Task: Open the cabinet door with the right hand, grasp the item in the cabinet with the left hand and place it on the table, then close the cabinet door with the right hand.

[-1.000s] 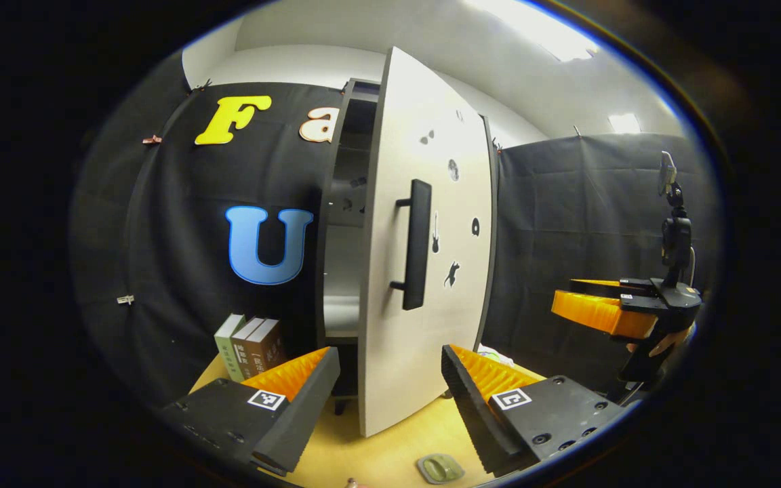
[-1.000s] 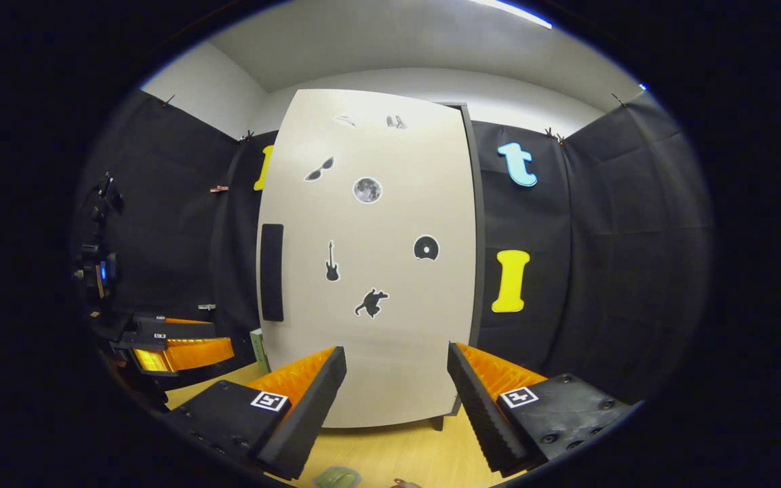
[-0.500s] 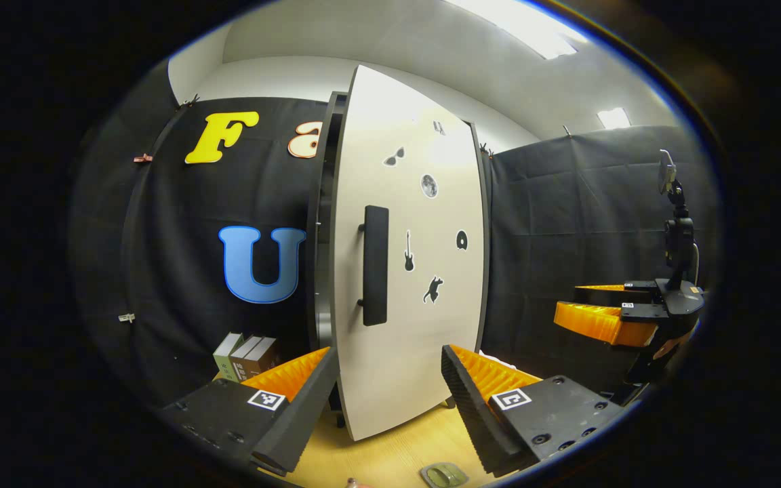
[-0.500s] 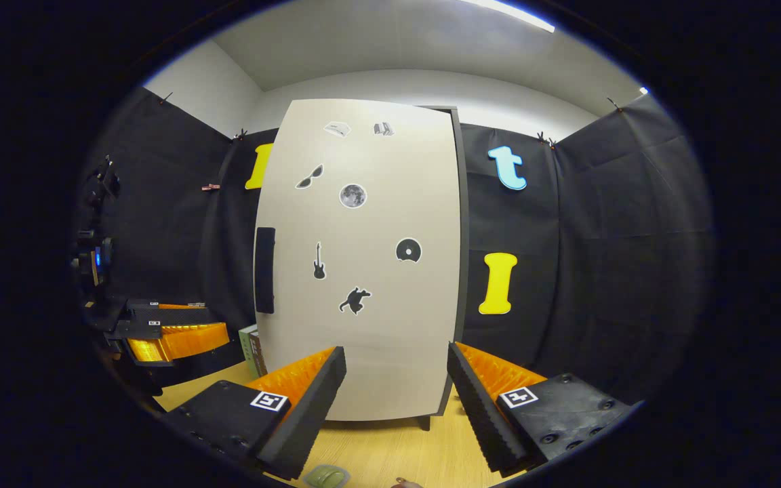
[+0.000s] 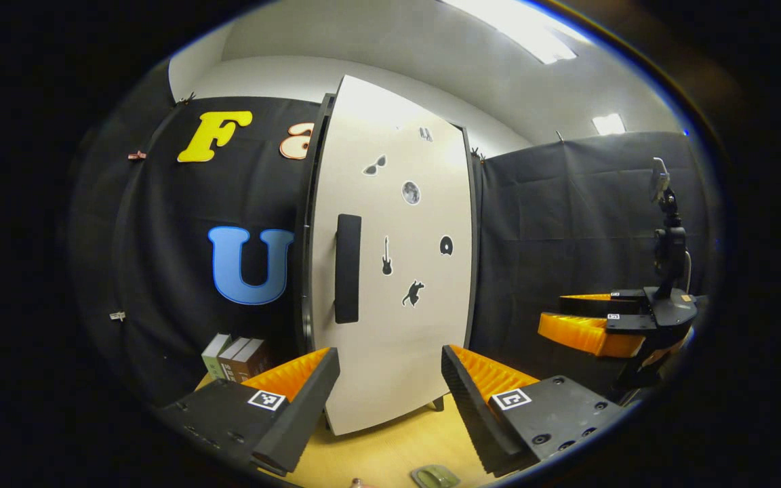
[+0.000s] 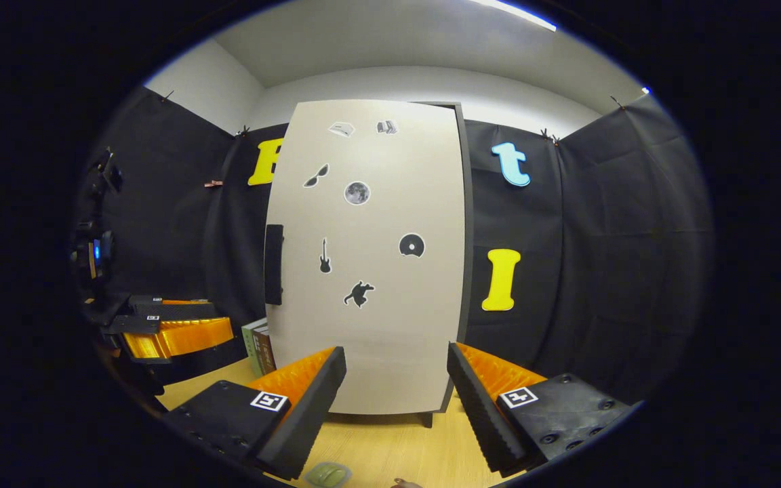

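Left gripper (image 5: 390,386) is hanging released, jaws spread wide with nothing between them, pointing at the cabinet door (image 5: 397,271) straight ahead. Door is sitting shut or nearly so; a thin dark line is showing along its handle edge in the left gripper view, can't tell if it's a gap. Black handle (image 5: 348,268) is sitting up and slightly left of the left gripper's fingers. Books (image 5: 231,356) are standing on the table (image 5: 390,451) ahead-left of the left gripper, beside the cabinet. Small green item (image 5: 435,476) is lying on the table just below and between the left gripper's fingers, close to the right one. Right gripper (image 6: 396,390) is also hovering released, jaws apart, empty, facing the door (image 6: 370,271) head-on, well clear of the handle (image 6: 273,264), which is up and to its left. Same green item (image 6: 328,474) is showing low on the table (image 6: 390,447) under its left finger. Each gripper is showing off to the side in the other's view: right one (image 5: 590,318) far right, left one (image 6: 173,329) far left, both with jaws parted.
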